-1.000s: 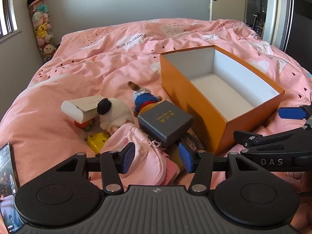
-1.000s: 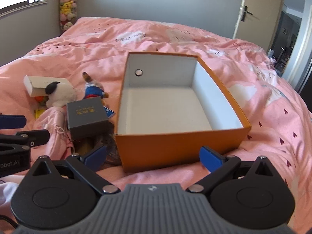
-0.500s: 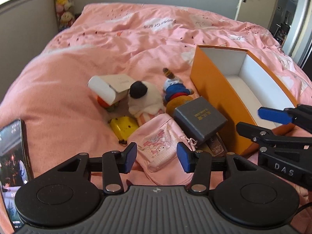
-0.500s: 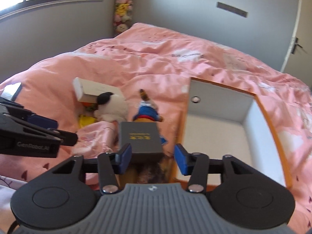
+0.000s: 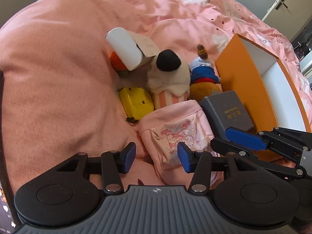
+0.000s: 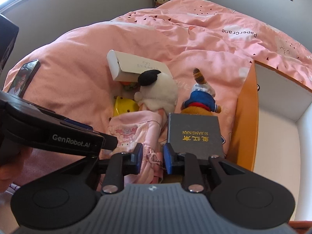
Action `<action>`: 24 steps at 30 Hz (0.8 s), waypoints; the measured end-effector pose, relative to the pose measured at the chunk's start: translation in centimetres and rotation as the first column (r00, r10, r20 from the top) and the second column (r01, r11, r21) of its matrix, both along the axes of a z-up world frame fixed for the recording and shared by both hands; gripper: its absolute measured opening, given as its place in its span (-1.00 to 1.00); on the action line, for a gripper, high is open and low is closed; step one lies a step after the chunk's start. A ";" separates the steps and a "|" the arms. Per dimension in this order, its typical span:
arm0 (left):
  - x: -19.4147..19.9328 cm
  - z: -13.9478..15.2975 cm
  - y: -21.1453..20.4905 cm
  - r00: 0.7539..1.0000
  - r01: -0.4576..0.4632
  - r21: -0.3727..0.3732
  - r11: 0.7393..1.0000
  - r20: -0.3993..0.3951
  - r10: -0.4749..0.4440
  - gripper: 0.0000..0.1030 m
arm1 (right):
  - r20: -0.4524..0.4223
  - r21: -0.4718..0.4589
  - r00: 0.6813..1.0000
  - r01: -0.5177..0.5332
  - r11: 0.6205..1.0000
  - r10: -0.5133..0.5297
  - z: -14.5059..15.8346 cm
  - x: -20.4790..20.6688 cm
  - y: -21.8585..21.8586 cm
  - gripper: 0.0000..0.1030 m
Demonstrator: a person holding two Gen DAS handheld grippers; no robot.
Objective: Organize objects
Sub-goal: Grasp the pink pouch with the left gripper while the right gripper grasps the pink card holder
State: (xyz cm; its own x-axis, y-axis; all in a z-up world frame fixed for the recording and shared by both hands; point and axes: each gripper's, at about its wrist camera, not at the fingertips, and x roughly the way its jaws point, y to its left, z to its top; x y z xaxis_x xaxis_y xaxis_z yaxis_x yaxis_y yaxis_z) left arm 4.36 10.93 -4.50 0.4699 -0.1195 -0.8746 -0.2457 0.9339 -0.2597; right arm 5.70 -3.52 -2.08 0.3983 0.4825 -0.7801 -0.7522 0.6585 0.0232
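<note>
Right gripper (image 6: pixel 151 159), jaws just narrowed, straddling the keychain on the pink pouch (image 6: pixel 136 134), low centre of frame, pads not seen pressing. Left gripper (image 5: pixel 155 157) half open, empty, over the pouch's other side. Grey gift box (image 6: pixel 194 133) just right; orange box (image 6: pixel 244 117) at far right.

orange box (image 6: pixel 245 117): far end cut off by the right edge
orange toy (image 5: pixel 117 62): mostly hidden under the white carton (image 5: pixel 130 47)
yellow toy (image 6: pixel 124 107): half covered by the pink pouch (image 6: pixel 136 130)
phone (image 6: pixel 24 78): screen too small to read
</note>
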 end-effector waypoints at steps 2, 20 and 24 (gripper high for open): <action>0.3 -0.5 0.3 1.000 -0.011 -0.018 1.000 -0.009 0.011 0.19 | -0.001 0.000 1.000 -0.008 1.000 0.008 -0.1 0.2 0.1 -0.50; 1.5 -4.2 1.7 0.998 -0.057 -0.293 0.954 -0.032 0.050 0.32 | 0.150 -0.113 0.988 -0.004 0.994 0.021 -0.9 0.4 0.2 -0.62; 0.8 -2.9 1.1 0.999 -0.048 -0.247 0.968 0.003 0.050 -0.18 | 0.151 -0.107 0.988 0.008 0.994 0.008 -0.9 0.3 -0.2 -0.62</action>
